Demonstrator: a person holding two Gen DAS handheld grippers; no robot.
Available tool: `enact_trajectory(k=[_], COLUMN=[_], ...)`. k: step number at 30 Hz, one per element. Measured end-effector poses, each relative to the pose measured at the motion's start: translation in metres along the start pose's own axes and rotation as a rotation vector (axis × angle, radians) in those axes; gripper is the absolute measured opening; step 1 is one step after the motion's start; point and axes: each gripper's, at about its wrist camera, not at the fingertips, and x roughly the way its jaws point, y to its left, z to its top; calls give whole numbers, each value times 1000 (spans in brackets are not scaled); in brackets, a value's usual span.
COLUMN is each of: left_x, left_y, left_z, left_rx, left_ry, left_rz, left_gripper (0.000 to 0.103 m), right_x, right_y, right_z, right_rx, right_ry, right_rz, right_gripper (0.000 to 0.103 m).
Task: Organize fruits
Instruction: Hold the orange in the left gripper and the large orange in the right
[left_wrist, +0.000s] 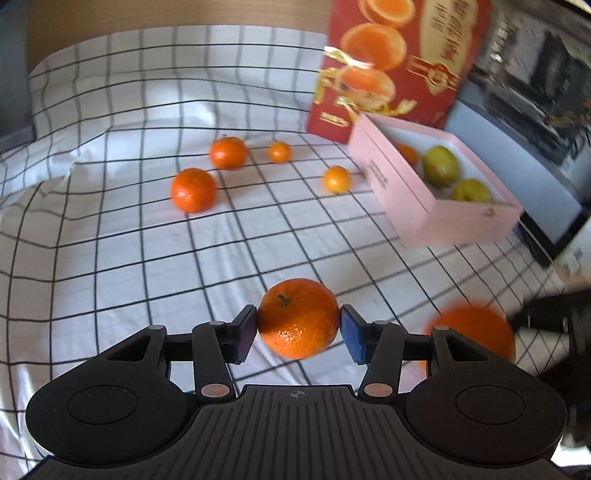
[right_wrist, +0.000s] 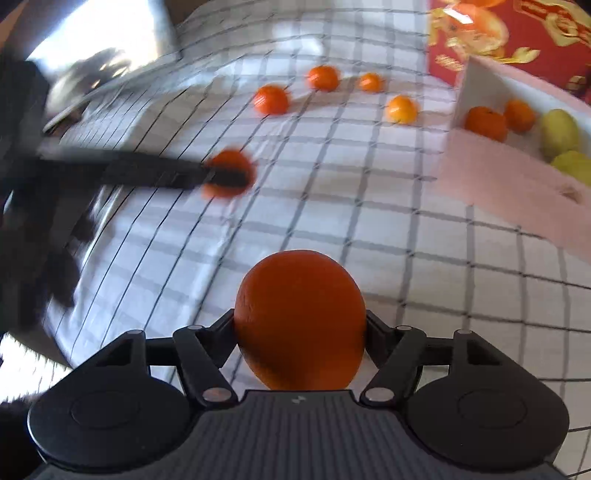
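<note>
Each gripper, left (left_wrist: 298, 328) and right (right_wrist: 300, 325), clamps one orange; four oranges lie on the cloth (left_wrist: 110, 258); the pink box (left_wrist: 436, 206) holds two oranges and two green fruits.

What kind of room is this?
Probably a home, perhaps a bedroom: a soft, rumpled checked sheet, a pink box holding fruit, and a red gift carton printed with oranges.
</note>
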Motion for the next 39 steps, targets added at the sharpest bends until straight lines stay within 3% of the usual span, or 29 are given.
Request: enact_trajectory(k=[5, 9, 16, 29, 34, 39], left_x=[5, 8, 14, 28, 29, 28], left_y=[-7, -7, -5, -4, -10, -10], left_z=[-2, -5, -6, -7, -8, -10], left_rx=[18, 16, 4, -62, -25, -21], left_ry=[21, 33, 54, 103, 103, 84], left_rz=[-3, -6, -10, -44, -29, -23], left_gripper=[55, 55, 55, 55, 54, 55], right_x=[-5, 3, 0, 5, 3, 3], right_y=[-22, -42, -51, -48, -58, -63], right_z=[15, 17, 6, -6, -7, -5], right_rx=[36, 95, 148, 200, 259, 292], right_ry=[-93, -94, -123, -175, -180, -169], right_rz=[-135, -203, -177, -174, -96, -62], right_gripper=[69, 70, 71, 92, 103, 103])
